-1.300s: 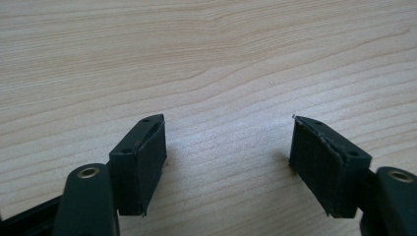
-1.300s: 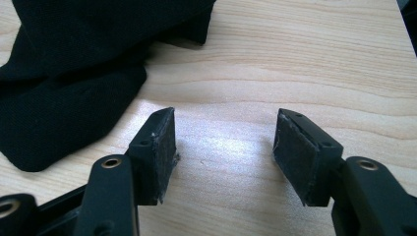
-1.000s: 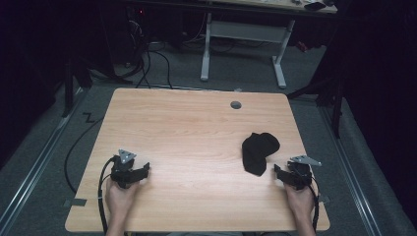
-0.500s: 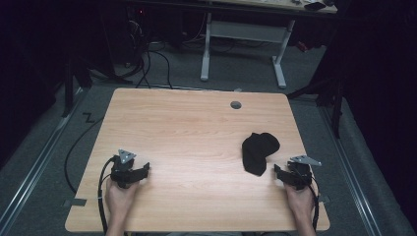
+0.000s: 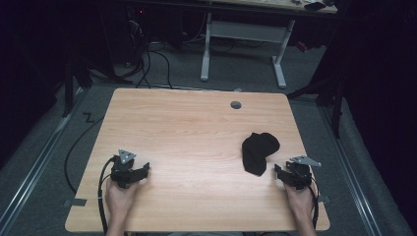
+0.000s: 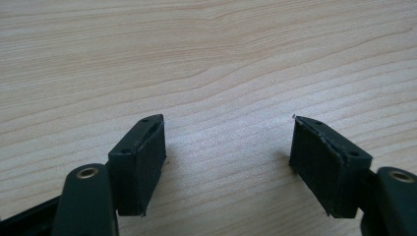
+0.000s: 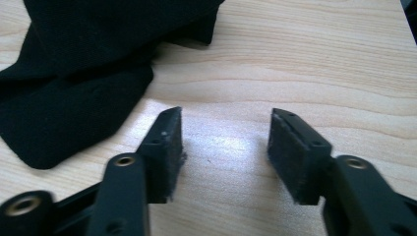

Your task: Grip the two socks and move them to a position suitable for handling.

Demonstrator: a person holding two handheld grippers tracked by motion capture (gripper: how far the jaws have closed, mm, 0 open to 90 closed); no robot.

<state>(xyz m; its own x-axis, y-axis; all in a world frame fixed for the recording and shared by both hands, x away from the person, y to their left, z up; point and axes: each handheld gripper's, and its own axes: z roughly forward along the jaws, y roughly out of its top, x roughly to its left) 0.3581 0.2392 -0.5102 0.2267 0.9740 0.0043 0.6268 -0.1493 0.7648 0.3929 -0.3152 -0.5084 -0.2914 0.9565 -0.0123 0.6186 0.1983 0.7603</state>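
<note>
One black cloth (image 5: 259,152), a sock by the look of it, crumpled in loose folds on the wooden table (image 5: 196,123). Lies just ahead of the right gripper (image 5: 284,171) and off to its left, near but not touching. Sits well apart from the left gripper (image 5: 143,169), far over on that gripper's right.

Probably very light, soft and limp, with no stiffness to speak of. Nothing fragile about it. Knit fabric, so likely to catch well against the jaw faces rather than slip. Likely to sag, drape and perhaps unfold once lifted, instead of keeping its bunched shape. Best taken at a raised fold or at the rounded end nearest the right gripper, where the layers stand a little proud of the wood. Harder where the fabric lies flat, with little for a jaw to get under. Worth pinching through all layers at once, so that none trails behind.

Right gripper (image 7: 223,147): jaws partly open, at a moderate gap, having just been closing a little. Nothing between them but bare wood, and nothing held. Black cloth (image 7: 74,73) ahead-left of the left-hand jaw, short of contact.

Left gripper (image 6: 226,157): jaws spread wide, low over plain wood, empty, touching nothing that can be made out.
</note>
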